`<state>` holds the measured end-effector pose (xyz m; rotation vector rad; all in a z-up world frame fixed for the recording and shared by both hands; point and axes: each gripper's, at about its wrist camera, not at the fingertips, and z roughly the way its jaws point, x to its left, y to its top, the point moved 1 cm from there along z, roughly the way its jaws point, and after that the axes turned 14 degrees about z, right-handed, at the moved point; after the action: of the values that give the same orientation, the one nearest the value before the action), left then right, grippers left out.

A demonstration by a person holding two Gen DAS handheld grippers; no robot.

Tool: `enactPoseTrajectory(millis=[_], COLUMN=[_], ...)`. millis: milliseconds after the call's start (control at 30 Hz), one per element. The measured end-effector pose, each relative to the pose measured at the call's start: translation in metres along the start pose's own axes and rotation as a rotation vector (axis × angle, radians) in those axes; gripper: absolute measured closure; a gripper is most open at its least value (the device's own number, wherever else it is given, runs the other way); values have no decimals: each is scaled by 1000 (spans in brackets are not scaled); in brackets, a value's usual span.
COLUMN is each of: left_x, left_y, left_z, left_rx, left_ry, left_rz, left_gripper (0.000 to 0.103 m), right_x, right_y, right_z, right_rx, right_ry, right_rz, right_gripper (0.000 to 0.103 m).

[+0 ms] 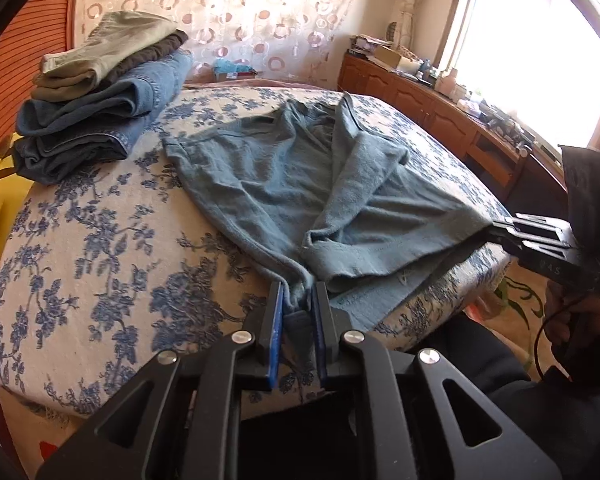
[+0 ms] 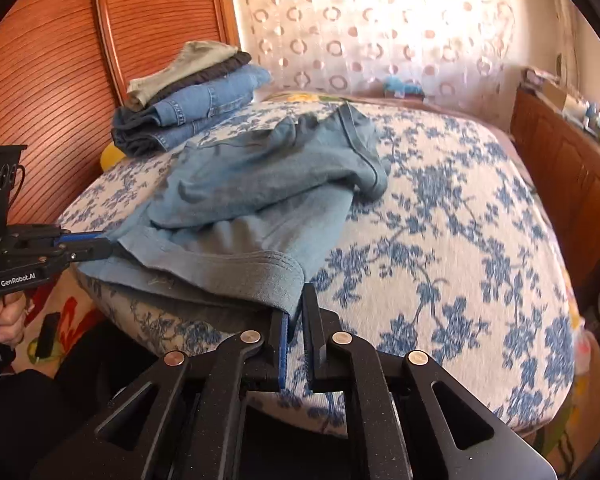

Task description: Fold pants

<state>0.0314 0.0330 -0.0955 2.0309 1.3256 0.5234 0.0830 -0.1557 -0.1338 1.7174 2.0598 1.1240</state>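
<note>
Both grippers' fingers (image 1: 278, 312) pinching hem corners of light-blue sweatpants (image 1: 284, 168) on the bed (image 1: 100, 240); uneven pull risks bunching.

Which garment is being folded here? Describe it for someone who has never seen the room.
On the blue-flowered bedspread, look at the near edge. The light blue pants lie spread there, pinched by both grippers, unlike the folded stack by the headboard.
</note>
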Motion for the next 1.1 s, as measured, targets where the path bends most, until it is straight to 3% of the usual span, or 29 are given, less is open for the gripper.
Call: enactPoseTrajectory(millis=[133, 333, 533, 600, 767, 1100], left_x=[10, 24, 33, 34, 40, 58], left_y=[4, 11, 20, 24, 32, 44], left_z=[-7, -8, -2, -1, 13, 43], left_rx=[-30, -42, -44, -58, -51, -21], left_ry=[51, 92, 142, 140, 144, 164], left_rz=[-11, -19, 9, 17, 27, 28], left_gripper=[88, 72, 52, 37, 30, 29], right_x=[-5, -8, -11, -12, -15, -9], right_y=[0, 6, 17, 22, 35, 53], right_z=[-8, -25, -36, -35, -23, 23], right_rx=[-10, -52, -100, -109, -117, -99], right_ry=[44, 34, 21, 15, 0, 20], right_rz=[17, 14, 13, 11, 0, -22], right_gripper=[95, 87, 81, 80, 78, 66])
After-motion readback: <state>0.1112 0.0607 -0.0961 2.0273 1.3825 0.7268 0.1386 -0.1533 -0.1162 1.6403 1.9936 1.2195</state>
